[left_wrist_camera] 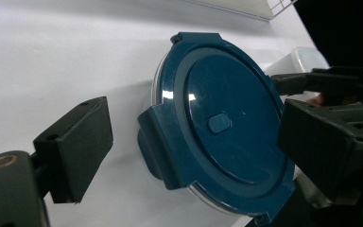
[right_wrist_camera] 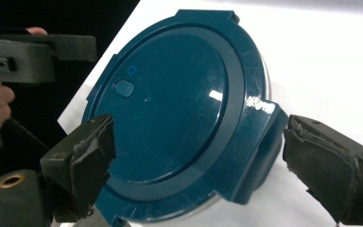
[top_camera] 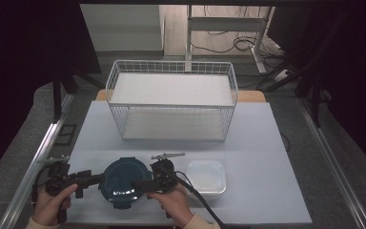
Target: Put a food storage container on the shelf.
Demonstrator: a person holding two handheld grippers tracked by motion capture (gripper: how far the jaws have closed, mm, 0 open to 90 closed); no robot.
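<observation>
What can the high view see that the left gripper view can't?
The high view takes in the wire basket at the back of the table, the person's hands, and the left gripper from outside. The left gripper view gets close enough to show the small oval button in the middle of the lid and the side latch between its open jaws. Both show the round container with the blue lid, the clear container beside it, and the right gripper reaching in from the other side.
</observation>
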